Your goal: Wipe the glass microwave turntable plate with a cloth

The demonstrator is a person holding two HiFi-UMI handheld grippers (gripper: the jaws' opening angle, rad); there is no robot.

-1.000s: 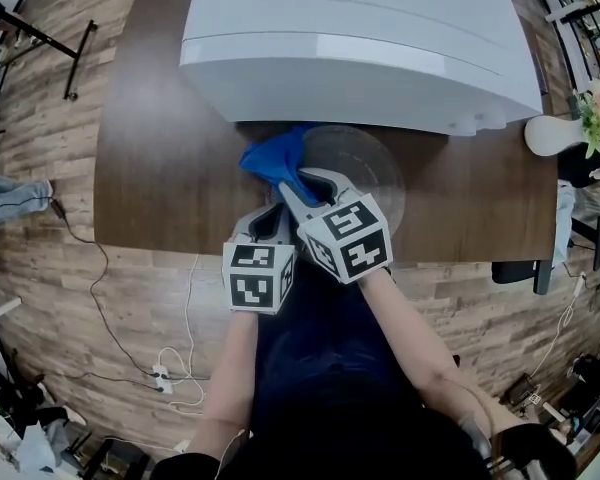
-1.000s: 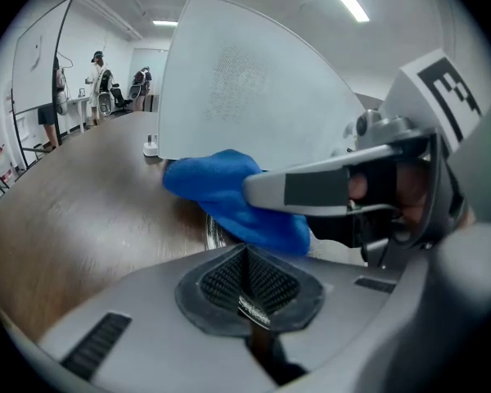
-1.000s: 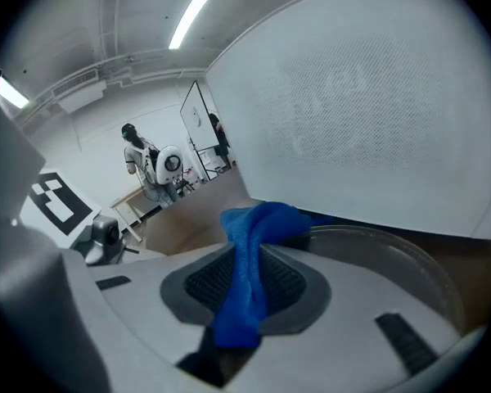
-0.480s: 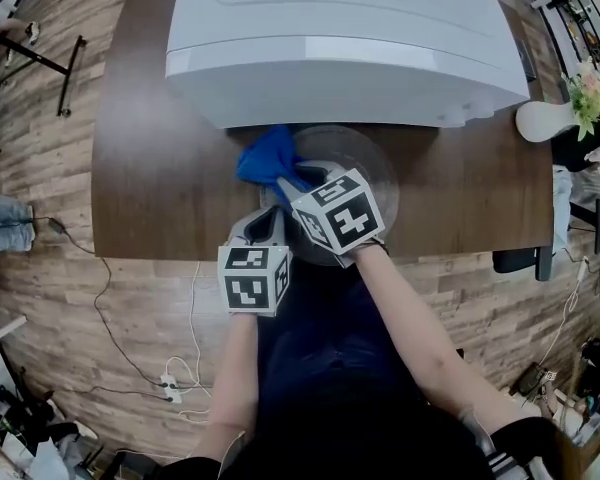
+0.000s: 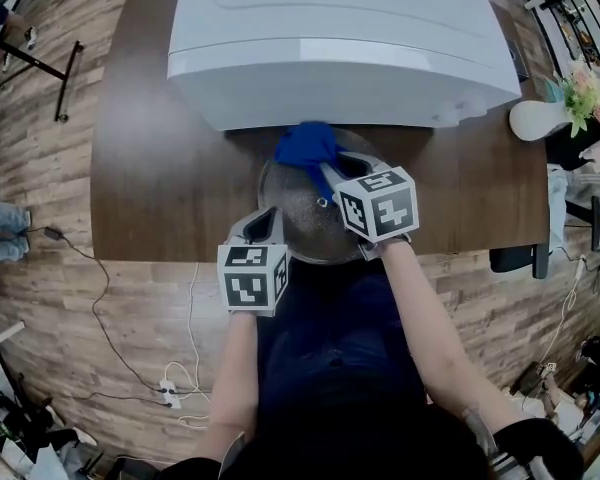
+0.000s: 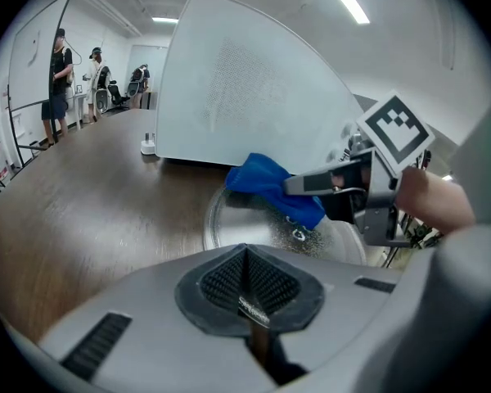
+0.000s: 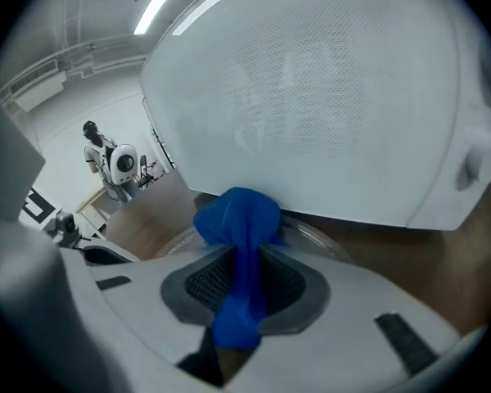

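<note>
The round glass turntable plate [image 5: 302, 218] lies flat on the brown table, just in front of the white microwave [image 5: 340, 38]. My left gripper [image 5: 263, 224] is shut on the plate's near left rim [image 6: 247, 308]. A blue cloth [image 5: 307, 146] is bunched on the plate's far edge, close to the microwave. My right gripper [image 5: 332, 171] is shut on the blue cloth [image 7: 241, 260], which spills out ahead of the jaws onto the glass [image 7: 311, 237]. In the left gripper view the cloth [image 6: 270, 185] rests on the plate's far side [image 6: 229, 219].
The white microwave [image 6: 245, 97] fills the back of the table [image 5: 160, 168]. A white vase with flowers [image 5: 545, 116] stands at the table's right end. Cables and a power strip lie on the wooden floor [image 5: 130, 338]. People stand far off in the room [image 6: 61, 72].
My right gripper has carried the blue cloth from the plate's left side to the right along its far edge. The left gripper has stayed on the near rim.
</note>
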